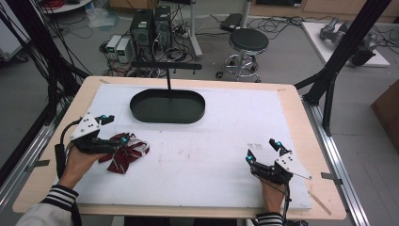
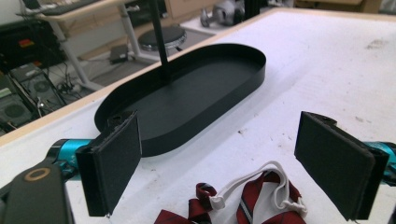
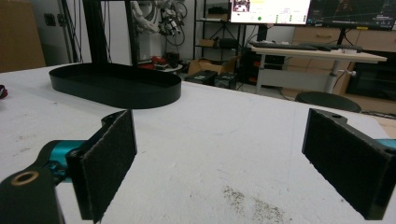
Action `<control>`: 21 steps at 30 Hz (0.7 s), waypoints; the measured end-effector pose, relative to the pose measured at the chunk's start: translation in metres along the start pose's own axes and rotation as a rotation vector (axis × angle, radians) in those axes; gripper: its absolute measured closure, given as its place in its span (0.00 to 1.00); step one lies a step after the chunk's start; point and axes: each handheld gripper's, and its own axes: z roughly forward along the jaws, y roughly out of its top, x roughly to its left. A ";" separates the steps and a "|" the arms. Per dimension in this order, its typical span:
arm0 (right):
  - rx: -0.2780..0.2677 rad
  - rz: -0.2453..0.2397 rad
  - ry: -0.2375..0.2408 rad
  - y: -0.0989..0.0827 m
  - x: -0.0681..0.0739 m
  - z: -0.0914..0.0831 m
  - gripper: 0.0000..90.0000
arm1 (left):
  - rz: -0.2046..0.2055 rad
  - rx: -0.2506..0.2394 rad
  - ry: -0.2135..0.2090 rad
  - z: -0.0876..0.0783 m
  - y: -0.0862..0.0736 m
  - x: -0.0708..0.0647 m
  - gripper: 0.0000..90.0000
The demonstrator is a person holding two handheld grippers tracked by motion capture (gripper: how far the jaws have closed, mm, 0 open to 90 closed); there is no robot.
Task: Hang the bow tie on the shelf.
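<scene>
A dark red striped bow tie [image 1: 126, 151] with a white elastic strap [image 2: 254, 186] lies crumpled on the white mat at the left. My left gripper [image 1: 114, 128] hovers over its upper edge, jaws wide open, and the cloth sits below and between them in the left gripper view [image 2: 224, 175]. A black oval tray [image 1: 167, 106] with an upright black post [image 1: 168, 81] stands at the back centre, its inside bare [image 2: 187, 100]. My right gripper [image 1: 264, 149] rests open on the mat at the front right, with nothing between its jaws [image 3: 224, 168].
The white mat [image 1: 197, 155] covers a wooden table [image 1: 301, 122]. The tray's rim [image 3: 116, 86] is far ahead and left of the right gripper. Beyond the table stand a stool [image 1: 248, 42], computer boxes [image 1: 150, 26] and black frame struts [image 1: 343, 52].
</scene>
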 end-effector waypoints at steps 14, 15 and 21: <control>0.001 0.006 0.000 0.000 0.000 0.000 0.10 | 0.078 0.231 -0.091 0.033 0.013 0.013 0.20; -0.001 0.006 -0.001 0.000 0.000 0.000 0.10 | 0.078 0.231 -0.091 0.033 0.013 0.013 0.20; -0.001 0.005 0.000 0.000 0.000 0.000 0.10 | 0.102 0.282 -0.114 0.044 0.013 0.010 0.22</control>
